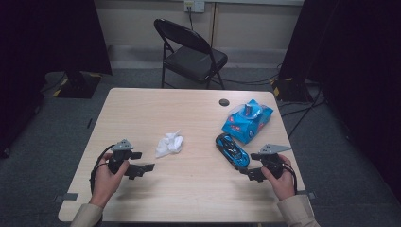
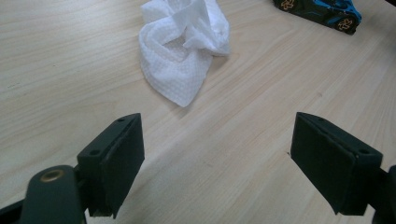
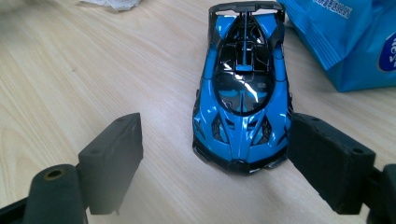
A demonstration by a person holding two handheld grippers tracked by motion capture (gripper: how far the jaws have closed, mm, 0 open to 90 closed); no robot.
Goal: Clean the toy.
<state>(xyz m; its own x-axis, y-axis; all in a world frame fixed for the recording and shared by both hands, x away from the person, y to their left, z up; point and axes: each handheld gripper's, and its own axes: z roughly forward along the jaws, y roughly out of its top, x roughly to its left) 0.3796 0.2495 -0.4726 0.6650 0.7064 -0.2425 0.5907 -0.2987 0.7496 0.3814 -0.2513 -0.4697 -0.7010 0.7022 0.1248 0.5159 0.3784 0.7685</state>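
1. Count: two tools, one toy car, one crumpled white tissue, one blue wipes pack, one small dark disc on the table, and one folding chair beyond the table.
2. Left tool: jaws stand wide apart with nothing between them. The tissue lies ahead of this tool, slightly toward its left jaw, apart from both jaws.
3. Right tool: jaws stand wide apart. The nose of the car lies just ahead of the gap, close beside the right jaw; contact with that jaw cannot be determined.
4. The high view shows both hands, the chair, the disc and the whole wipes pack. The right gripper view shows the car's detail and only a corner of the pack.
5. The left gripper view shows the tissue's dimpled texture, and part of the car at its far right.
6. Car: glossy blue body with black cockpit, black trim and a rear wing, pointing nose-first toward the right tool.
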